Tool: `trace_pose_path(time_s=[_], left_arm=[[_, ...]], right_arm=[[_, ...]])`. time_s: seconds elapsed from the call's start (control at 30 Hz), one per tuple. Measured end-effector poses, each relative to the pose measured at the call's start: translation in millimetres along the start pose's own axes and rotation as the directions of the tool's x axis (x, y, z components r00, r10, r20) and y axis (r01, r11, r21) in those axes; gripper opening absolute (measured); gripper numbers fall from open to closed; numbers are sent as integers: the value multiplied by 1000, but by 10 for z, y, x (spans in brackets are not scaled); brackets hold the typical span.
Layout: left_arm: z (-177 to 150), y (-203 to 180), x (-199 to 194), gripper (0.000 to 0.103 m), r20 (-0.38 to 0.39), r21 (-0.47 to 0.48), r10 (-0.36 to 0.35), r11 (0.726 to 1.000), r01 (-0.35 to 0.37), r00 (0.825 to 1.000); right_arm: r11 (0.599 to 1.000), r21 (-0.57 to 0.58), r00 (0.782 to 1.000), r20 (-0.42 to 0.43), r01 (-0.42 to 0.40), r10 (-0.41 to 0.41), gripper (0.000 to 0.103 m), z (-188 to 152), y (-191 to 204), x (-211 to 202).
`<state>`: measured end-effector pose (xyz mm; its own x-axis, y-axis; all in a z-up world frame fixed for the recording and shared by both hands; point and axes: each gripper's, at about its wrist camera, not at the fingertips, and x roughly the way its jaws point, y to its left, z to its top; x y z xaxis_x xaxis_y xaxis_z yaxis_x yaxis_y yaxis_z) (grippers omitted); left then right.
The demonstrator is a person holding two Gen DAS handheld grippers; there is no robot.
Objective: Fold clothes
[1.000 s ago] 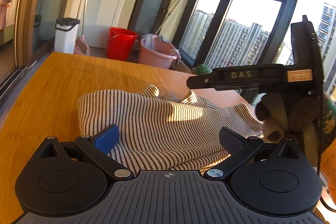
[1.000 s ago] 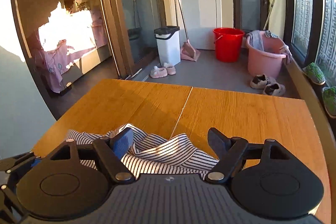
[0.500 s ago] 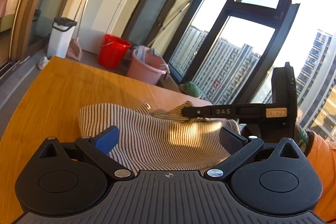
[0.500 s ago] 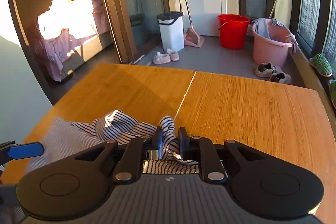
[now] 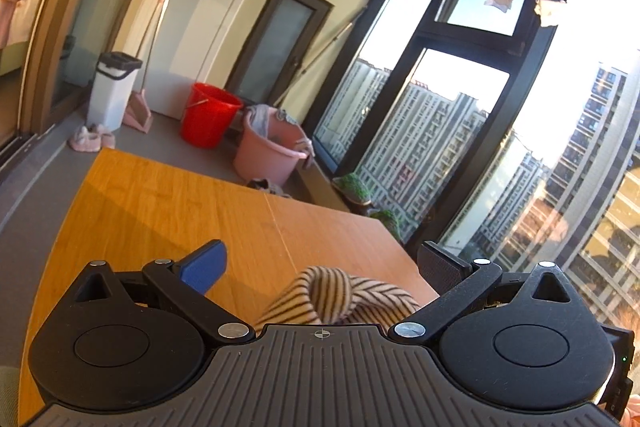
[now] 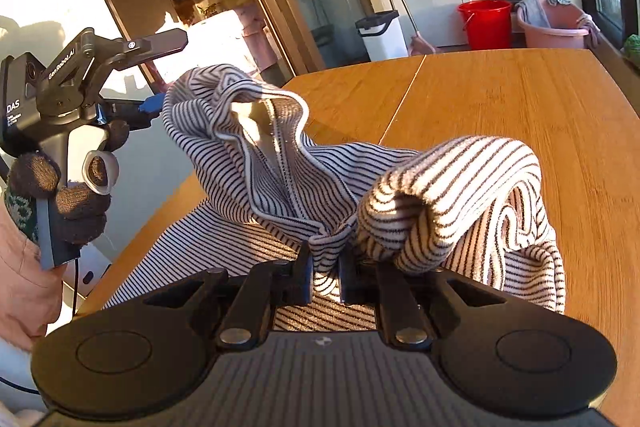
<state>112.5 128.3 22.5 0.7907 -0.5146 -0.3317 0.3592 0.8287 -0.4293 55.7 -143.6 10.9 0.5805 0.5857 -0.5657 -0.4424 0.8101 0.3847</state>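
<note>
While the right gripper (image 6: 325, 267) pinches the shirt (image 6: 448, 195) bunched ahead, the left gripper (image 5: 320, 259), spread and empty, hangs nearer its collar.

"DAS" and "GenRobot.AI" in white on the black left claw (image 6: 160, 73) body.

Soft ribbed knit cloth forms the striped garment (image 6: 452, 187); beneath it lies a smooth, satin wooden table (image 6: 540, 99); the right gripper (image 6: 325, 273) is matt black plastic.
</note>
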Motion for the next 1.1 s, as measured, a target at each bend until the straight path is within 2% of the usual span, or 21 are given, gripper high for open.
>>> trace_pose_path(time_s=[0.1, 0.2, 0.23, 0.27, 0.33, 0.43, 0.7, 0.9, 0.97, 1.0, 1.1], left_arm=[[-40, -76, 97, 103, -34, 50, 10, 999, -8, 999], [-112, -24, 151, 102, -79, 52, 4, 999, 0, 997], [-133, 7, 156, 97, -94, 48, -3, 999, 8, 996], [-151, 37, 154, 83, -106, 45, -9, 999, 14, 994], [-182, 91, 132, 63, -119, 47, 3, 999, 3, 993], [-237, 196, 30, 56, -135, 40, 40, 999, -35, 990], [-537, 332, -291, 56, -218, 44, 67, 997, -59, 974], [-703, 416, -343, 63, -278, 23, 73, 997, -69, 958], [-702, 364, -345, 64, -283, 46, 79, 997, -68, 956], [-704, 337, -352, 65, -288, 59, 84, 996, -70, 954], [-694, 302, -450, 72, -299, 115, 126, 989, -95, 946]], right_arm=[[1000, -7, 1000, 10, 0, 1, 11, -8, 0, -34], [1000, -19, 1000, 10, 6, -5, 11, -38, 9, -58], [1000, -19, 1000, 10, 6, -6, 11, -49, 8, -66], [1000, -18, 1000, 10, 7, -7, 11, -54, 9, -68], [1000, -18, 1000, 11, 10, -10, 11, -58, 10, -67], [999, -30, 1000, 6, 21, -21, 11, -48, 38, -87], [999, -19, 999, -4, 35, -36, 12, -78, 45, -332], [999, -37, 992, 128, -10, 15, 26, 113, 127, -676], [999, -45, 984, 178, -21, 29, 39, 193, 152, -788], [999, -47, 985, 175, -5, 13, 40, 213, 147, -770], [993, -36, 991, 81, 113, -110, 40, 178, -8, -515]])
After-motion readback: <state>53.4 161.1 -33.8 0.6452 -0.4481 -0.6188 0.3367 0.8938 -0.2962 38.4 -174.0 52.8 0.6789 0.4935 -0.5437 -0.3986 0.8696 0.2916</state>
